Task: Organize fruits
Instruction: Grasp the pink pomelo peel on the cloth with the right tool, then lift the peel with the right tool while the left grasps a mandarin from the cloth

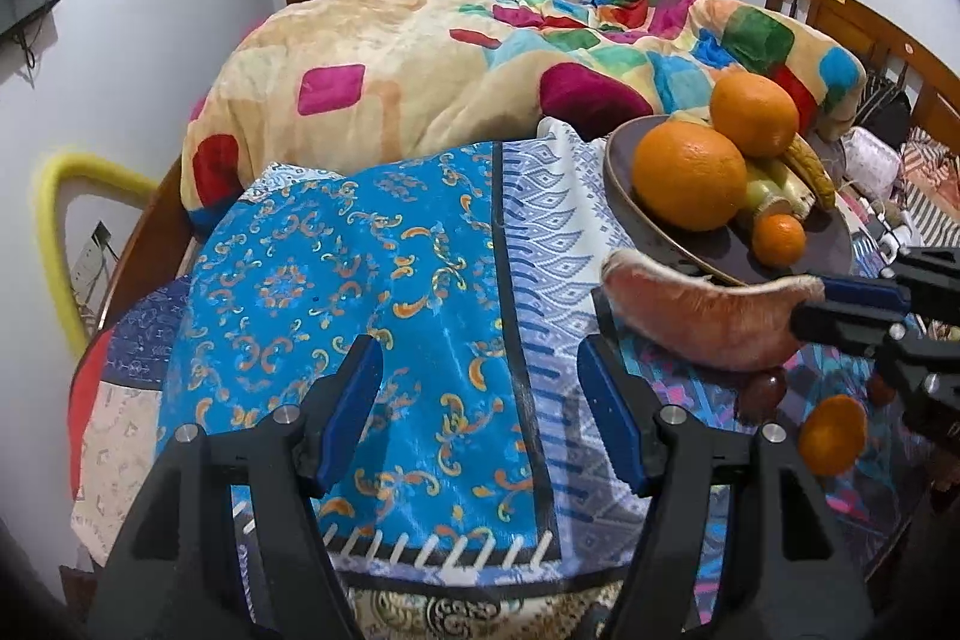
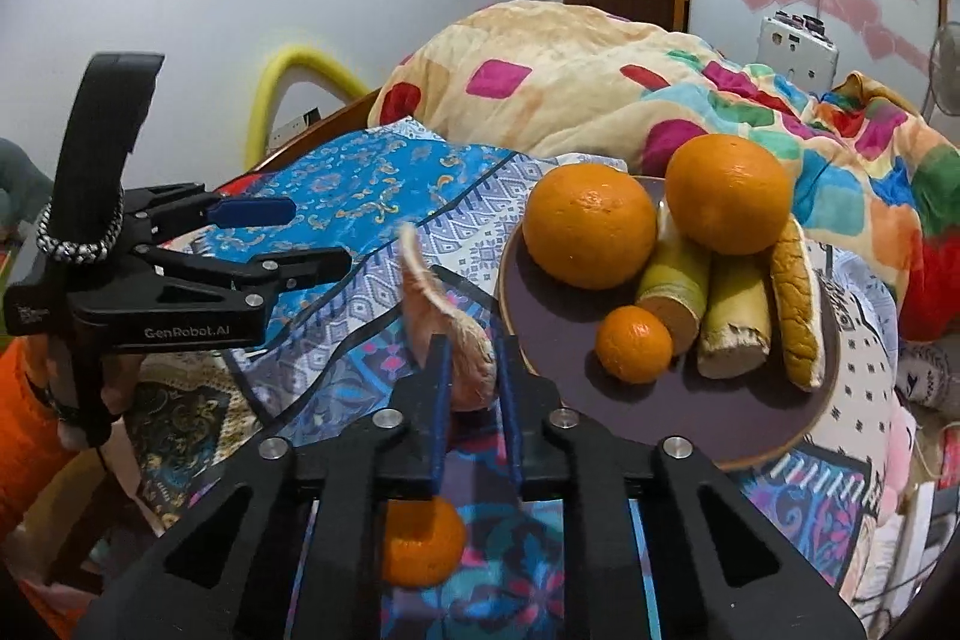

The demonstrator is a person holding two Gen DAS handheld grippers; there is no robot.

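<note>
right gripper (image 2: 471,370) jaws pinching one end of pink pomelo wedge (image 2: 447,334), held above the cloth just beside plate (image 2: 690,424); wedge's long axis runs away from jaws toward left gripper (image 1: 480,412), jaws spread, empty. On plate: 2 oranges, 1 mandarin, 2 cane pieces, 1 banana. 1 loose mandarin (image 2: 423,541) below the jaws

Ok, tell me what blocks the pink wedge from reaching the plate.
Nothing visible. The right tool holds the pink wedge just off the plate's near rim, and the bare patch beside the small orange is open.
</note>
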